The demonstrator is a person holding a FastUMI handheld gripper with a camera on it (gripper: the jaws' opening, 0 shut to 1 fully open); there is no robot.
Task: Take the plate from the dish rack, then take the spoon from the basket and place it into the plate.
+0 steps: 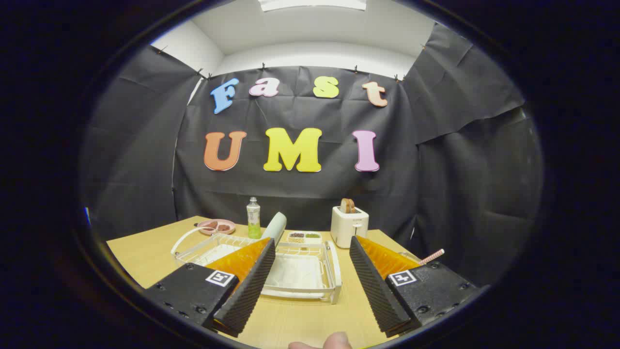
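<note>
Gripper gapes empty near the rack; plate stands racked at the far side, nothing done.

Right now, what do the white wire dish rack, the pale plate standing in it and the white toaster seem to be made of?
White wire dish rack: thin white-coated metal wire, probably, over a white plastic-looking tray.
Pale green plate standing on edge: smooth and matte, plastic or ceramic, unclear.
White toaster: plain matte shell, likely plastic.
The open gripper holds nothing.
</note>
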